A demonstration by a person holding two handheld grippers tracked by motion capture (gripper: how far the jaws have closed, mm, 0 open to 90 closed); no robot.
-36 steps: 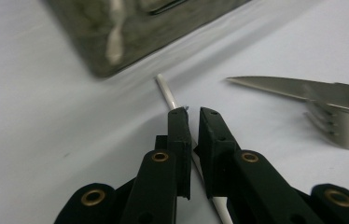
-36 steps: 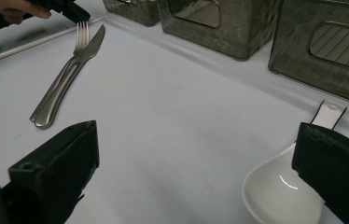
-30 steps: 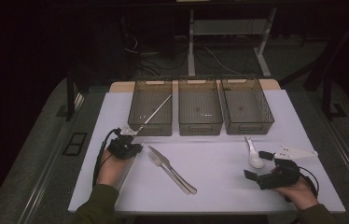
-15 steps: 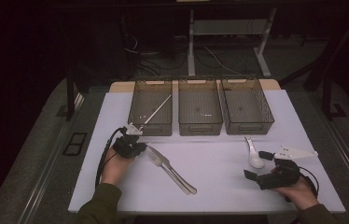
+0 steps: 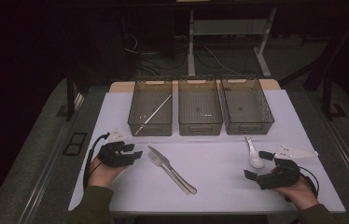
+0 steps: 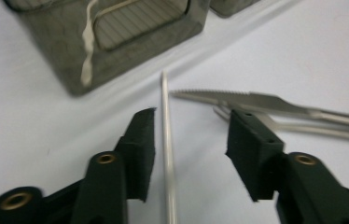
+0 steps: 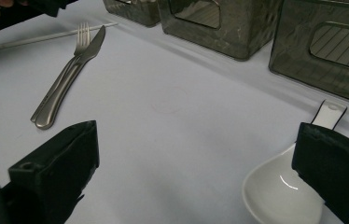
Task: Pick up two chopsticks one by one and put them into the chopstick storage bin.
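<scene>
My left gripper (image 5: 134, 152) rests at the table's left, held in a hand. Its jaws have just been opening and now stand apart (image 6: 192, 117). A thin metal chopstick (image 6: 167, 140) lies on the white tabletop between them, and neither pad presses on it. Just to its right lie a serrated knife (image 6: 256, 99) and a fork (image 5: 159, 162), side by side. At the right, my right gripper (image 5: 258, 165) is open, with its jaws (image 7: 200, 133) either side of the bowl of a white ceramic spoon (image 7: 280, 191) that lies on the table.
Three dark see-through bins stand in a row at the back: left (image 5: 150, 129), middle (image 5: 199, 128) and right (image 5: 248, 127). A second metal chopstick (image 5: 154, 114) leans inside the left bin. The table's front edge runs just before both hands.
The left gripper's jaws went from shut to apart, and the hand drew back a little toward the person. The right gripper stayed put.
</scene>
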